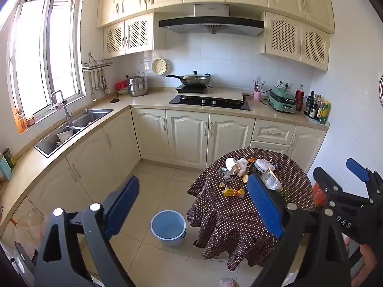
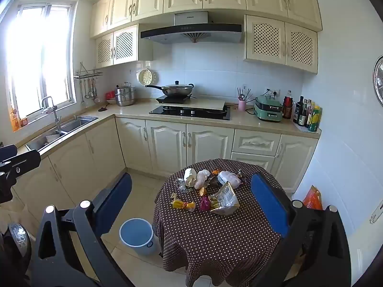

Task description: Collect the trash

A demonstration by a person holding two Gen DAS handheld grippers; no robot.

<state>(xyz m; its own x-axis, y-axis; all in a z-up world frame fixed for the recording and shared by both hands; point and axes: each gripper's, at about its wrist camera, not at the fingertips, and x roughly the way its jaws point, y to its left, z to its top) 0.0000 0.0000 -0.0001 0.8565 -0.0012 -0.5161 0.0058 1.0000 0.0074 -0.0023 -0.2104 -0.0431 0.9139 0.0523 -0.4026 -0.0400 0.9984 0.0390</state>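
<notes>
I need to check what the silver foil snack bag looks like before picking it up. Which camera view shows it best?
The right wrist view: the silver foil snack bag lies unobstructed on the table. In the left wrist view the bag is partly hidden behind the left hand-held gripper, whose blue finger covers its edge.

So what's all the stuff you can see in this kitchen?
table: one, brown cloth with white dots, in front of the cabinets
trash: a heap of wrappers and crumpled paper, mixed colours, on the table
bucket: one, light blue, on the floor left of the table
wok: one, silver with lid, on the stove
sink: one, steel, under the window
bottles: several, dark and green, right end of the counter
left gripper: blue pads, open, empty
right gripper: blue pads, open, empty
</notes>
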